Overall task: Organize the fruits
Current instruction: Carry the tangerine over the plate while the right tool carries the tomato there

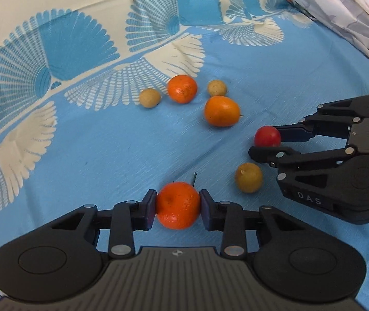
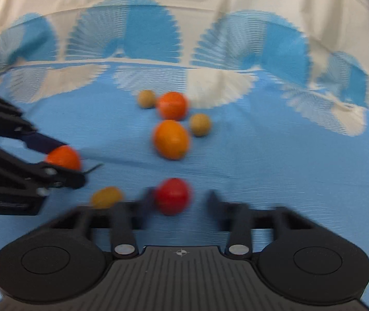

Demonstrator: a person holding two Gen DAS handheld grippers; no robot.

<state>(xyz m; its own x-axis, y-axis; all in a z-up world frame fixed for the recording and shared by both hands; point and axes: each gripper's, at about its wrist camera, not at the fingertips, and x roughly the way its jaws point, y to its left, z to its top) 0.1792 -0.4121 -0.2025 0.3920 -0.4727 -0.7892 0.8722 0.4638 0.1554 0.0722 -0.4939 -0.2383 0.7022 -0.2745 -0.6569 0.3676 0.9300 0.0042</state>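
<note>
Below the big oval orange (image 1: 222,111) in the left wrist view, right up close to the camera: a round orange fruit (image 1: 178,206) squeezed in the left gripper (image 1: 178,204), one pad (image 1: 150,207) pressed on each side, dead centre between them, still down on the blue cloth (image 1: 106,142). Round, so no long side to line up with. Off to the right of the oval orange, a small red fruit (image 1: 267,136) pinched in the right gripper (image 1: 267,142), a finger touching it above and below. Just under that, a yellow-brown fruit (image 1: 248,177) lying loose. Behind the oval orange, another round orange (image 1: 182,88) and two small tan balls (image 1: 150,98), all free. Now the right wrist view, quite blurry: straight below the oval orange (image 2: 171,139), the red fruit (image 2: 172,195) at the right gripper (image 2: 178,198), tight against one finger; looks like a small gap on the other side, but too smeared to trust. Far left of the oval orange, the left gripper (image 2: 65,160) clamped on its orange fruit (image 2: 64,156). Probably time to lift both straight up. Right hand nearer the oval orange than the left.
</note>
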